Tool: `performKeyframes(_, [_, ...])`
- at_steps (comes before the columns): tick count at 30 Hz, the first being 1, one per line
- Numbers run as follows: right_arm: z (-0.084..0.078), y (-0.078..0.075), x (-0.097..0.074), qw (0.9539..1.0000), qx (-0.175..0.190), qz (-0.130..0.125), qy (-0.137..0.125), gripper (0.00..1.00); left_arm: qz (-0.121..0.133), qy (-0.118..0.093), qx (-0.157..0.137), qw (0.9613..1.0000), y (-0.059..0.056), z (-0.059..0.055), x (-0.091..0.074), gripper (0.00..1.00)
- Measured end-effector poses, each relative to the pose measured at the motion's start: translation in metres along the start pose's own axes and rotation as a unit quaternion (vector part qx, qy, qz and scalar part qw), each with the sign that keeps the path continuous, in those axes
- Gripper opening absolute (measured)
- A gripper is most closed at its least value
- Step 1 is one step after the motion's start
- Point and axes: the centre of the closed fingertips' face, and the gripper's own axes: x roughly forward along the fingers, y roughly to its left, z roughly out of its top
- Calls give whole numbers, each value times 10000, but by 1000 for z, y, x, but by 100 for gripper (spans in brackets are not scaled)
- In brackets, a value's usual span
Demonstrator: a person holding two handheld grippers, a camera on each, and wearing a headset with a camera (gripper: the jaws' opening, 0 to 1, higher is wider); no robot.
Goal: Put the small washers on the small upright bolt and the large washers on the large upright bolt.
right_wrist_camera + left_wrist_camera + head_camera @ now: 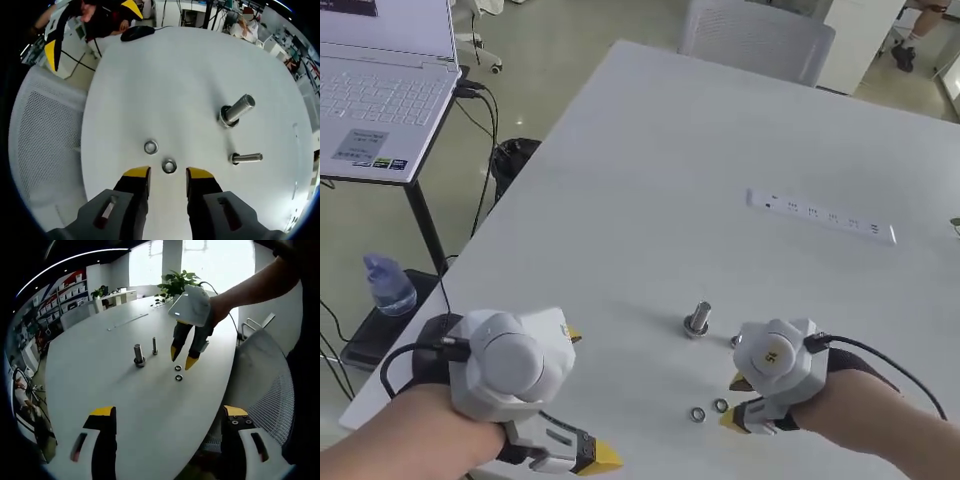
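Head view: smooth matte white desk point(650, 160). Left tool point(588, 397), yellow-tipped, spread wide; right tool point(735, 402) parted narrowly; both empty. Two thin metal ring washers point(698, 414) flat just beside the right tool's tips; stubby steel large bolt point(697, 319) upright a little beyond. Long white power strip point(820, 215) farther off.

Left gripper view: slim small bolt point(154, 345) upright, well ahead, beside the large one.

Right gripper view: one washer point(169, 165) just ahead between the tips, the other slightly farther left; mesh chair point(45, 140) past the desk edge.

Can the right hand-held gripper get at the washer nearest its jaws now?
Probably yes: the right hand-held gripper is open, the washer lies just ahead of its jaws, nothing between.
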Motion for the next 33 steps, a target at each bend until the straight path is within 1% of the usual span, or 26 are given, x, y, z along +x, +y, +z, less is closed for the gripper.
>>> performKeyframes(4, [-1,0,4,10000,-32,13,24,29,-15,33,10,10000,2,-2,-1,86])
performKeyframes(8, [-1,-1,5,9999,-78,0,63,28,-20,-57,-30,10000,3,0,-2,85])
performKeyframes(10, [-3,-1,6,9999,-113,-7,79,28,-17,12,17,10000,3,-3,-2,85])
performKeyframes(11, [-1,-1,6,10000,-75,5,50,28,-14,46,60,10000,3,-5,-2,85])
performKeyframes(15, [1,-1,6,10000,-14,27,4,28,-23,-2,-8,10000,4,-4,-2,85])
performKeyframes(18, [0,-2,6,10000,-37,20,-20,25,-13,18,2,10000,5,-5,-2,84])
performKeyframes(23, [0,0,6,9999,-133,15,-51,20,-13,-10,-23,10000,4,-4,0,84])
performKeyframes(25, [0,0,6,9998,-186,-11,-48,15,-17,-19,-30,10000,2,-4,1,84])
performKeyframes(30, [1,0,5,9999,-148,-19,22,14,-29,-5,-51,10000,-2,-6,3,84])
performKeyframes(33, [1,1,6,9997,-188,-37,145,14,-25,21,-52,10000,-3,-8,2,83])
